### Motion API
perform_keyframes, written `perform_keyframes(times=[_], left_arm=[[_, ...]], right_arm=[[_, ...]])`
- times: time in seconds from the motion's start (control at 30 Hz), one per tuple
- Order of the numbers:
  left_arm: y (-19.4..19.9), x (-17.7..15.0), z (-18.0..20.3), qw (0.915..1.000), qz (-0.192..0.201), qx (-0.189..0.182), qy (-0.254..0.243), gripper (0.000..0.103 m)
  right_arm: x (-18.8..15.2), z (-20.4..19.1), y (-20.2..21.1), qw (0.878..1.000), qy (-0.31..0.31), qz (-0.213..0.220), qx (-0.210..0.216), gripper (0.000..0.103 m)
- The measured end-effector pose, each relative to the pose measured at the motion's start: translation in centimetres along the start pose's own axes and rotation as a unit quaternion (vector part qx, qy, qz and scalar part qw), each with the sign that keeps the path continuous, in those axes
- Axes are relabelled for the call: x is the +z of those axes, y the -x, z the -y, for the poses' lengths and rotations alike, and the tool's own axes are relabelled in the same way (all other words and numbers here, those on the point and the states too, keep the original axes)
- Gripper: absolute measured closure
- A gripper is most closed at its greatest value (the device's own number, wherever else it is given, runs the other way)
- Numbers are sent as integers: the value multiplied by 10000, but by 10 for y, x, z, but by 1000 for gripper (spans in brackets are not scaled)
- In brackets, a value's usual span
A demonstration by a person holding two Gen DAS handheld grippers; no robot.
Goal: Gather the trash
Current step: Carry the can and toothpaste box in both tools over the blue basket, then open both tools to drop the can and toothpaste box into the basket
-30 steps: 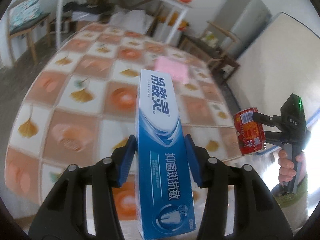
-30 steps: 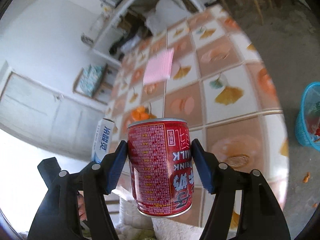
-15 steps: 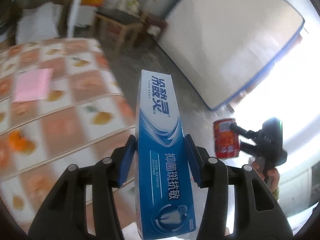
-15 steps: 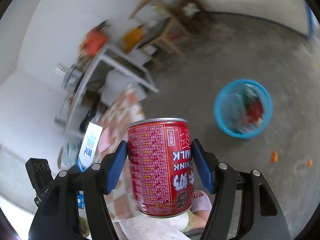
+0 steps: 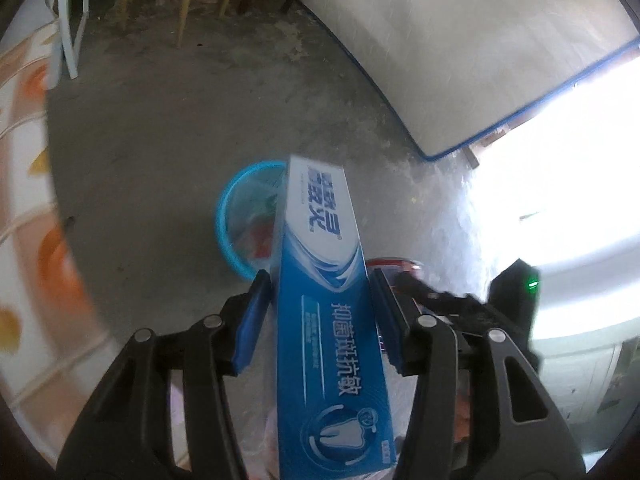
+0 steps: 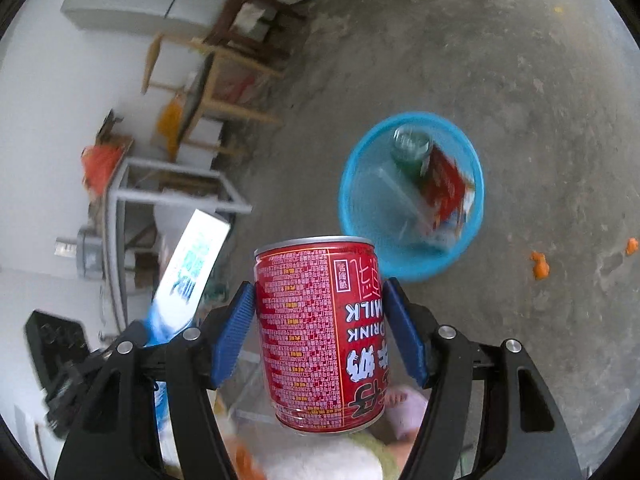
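Observation:
A blue and white toothpaste box (image 5: 320, 280) stands tilted between the jaws of my left gripper (image 5: 320, 280), which are opening; a thin gap shows beside the left pad. Beyond the box, a blue plastic basket (image 5: 228, 216) sits on the concrete floor. In the right wrist view, my right gripper (image 6: 319, 286) is shut on a red drink can (image 6: 320, 332), held upright. The basket (image 6: 404, 270) lies ahead of it and to the right, with a green can (image 6: 410, 148) and a red packet (image 6: 446, 180) inside. The toothpaste box (image 6: 196, 264) shows at the left there.
A table with an orange-patterned cloth (image 5: 24, 200) runs along the left. A mattress (image 5: 480, 60) leans on the far wall. Wooden stools (image 6: 240, 80) and a grey metal rack (image 6: 168, 184) stand further off. Orange scraps (image 6: 540, 266) lie on the floor right of the basket.
Both grippers swung away from the table toward the floor, and the blue basket now lies close ahead. The left jaws have widened and the toothpaste box has tilted.

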State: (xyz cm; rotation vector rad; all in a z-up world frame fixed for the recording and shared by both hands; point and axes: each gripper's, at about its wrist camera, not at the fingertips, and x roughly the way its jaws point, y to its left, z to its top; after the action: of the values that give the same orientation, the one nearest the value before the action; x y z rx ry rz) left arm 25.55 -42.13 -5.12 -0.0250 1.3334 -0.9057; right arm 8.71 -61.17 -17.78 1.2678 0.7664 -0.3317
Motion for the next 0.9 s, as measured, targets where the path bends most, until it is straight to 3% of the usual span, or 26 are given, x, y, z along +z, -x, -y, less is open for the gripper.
perform_keyframes(times=[0.07,0.2,0.27,0.63,0.9], left_arm=[[-7,15,0,9996,170,-6,206,22],[8,7,-6,9987,345,-149,358,21],[25,-3,-12,9985,451,-148,284,21],[126,-71,-39,9934,1134,-187,21,21],[196,-120,-63,9855,1690,-133,-76,21]], right_arm=[[26,12,-22,9998,14,190,-114,23],[48,50,-53,9977,-394,381,-410,22],[42,63,-55,9970,-580,439,-280,22],[-16,74,-11,9973,-6,635,-360,22],[-57,60,-11,9977,437,235,-457,22]])
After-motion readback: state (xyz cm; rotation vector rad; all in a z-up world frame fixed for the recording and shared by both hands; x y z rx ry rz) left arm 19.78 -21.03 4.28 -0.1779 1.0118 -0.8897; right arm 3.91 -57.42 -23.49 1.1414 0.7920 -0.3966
